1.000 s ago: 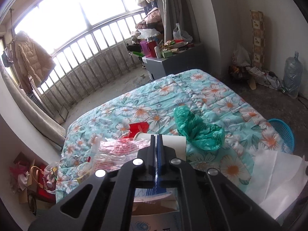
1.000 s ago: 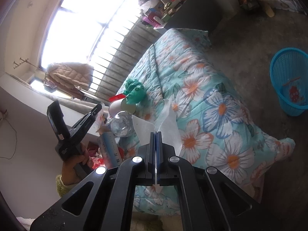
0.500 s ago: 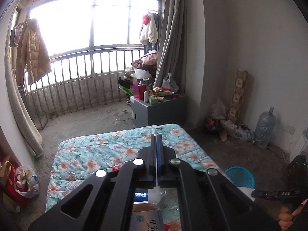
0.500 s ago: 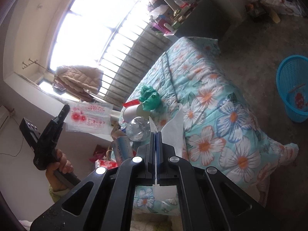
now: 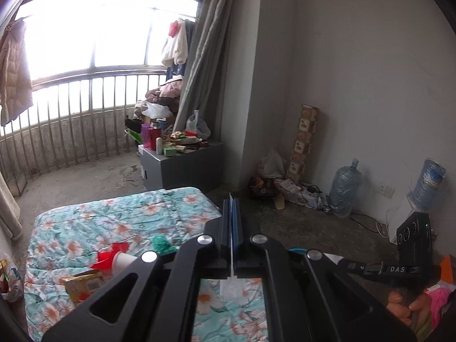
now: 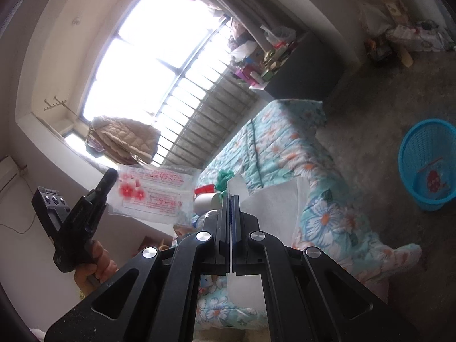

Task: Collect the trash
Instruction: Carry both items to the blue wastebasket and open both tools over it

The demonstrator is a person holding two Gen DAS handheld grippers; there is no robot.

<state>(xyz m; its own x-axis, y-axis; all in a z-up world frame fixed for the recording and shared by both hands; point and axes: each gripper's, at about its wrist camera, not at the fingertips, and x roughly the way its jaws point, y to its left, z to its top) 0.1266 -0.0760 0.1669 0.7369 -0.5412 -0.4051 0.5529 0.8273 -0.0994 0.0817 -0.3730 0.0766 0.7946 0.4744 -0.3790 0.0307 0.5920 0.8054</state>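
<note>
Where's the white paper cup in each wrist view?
Left wrist: paper cup lies on its side on the floral quilt, lower left, against red scrap.
Right wrist: paper cup mid-frame, just left of the claw tips.
Shared landmark: green plastic bag beside it.

Glossy plastic wrapper (image 6: pixel 154 196), matt paper sheet (image 6: pixel 273 202), quilted cloth bedspread (image 6: pixel 273 142)

Room to move: floor's open, bed corner is crowded

Lower right of your right wrist view, bare floor lies between the floral quilt (image 6: pixel 273 148) and the blue basket (image 6: pixel 427 165), so you can pass there. Around frame centre, the white tissue sheet (image 6: pixel 273 199), paper cup (image 6: pixel 203 201) and green bag (image 6: pixel 223 176) crowd the quilt's near corner.
</note>
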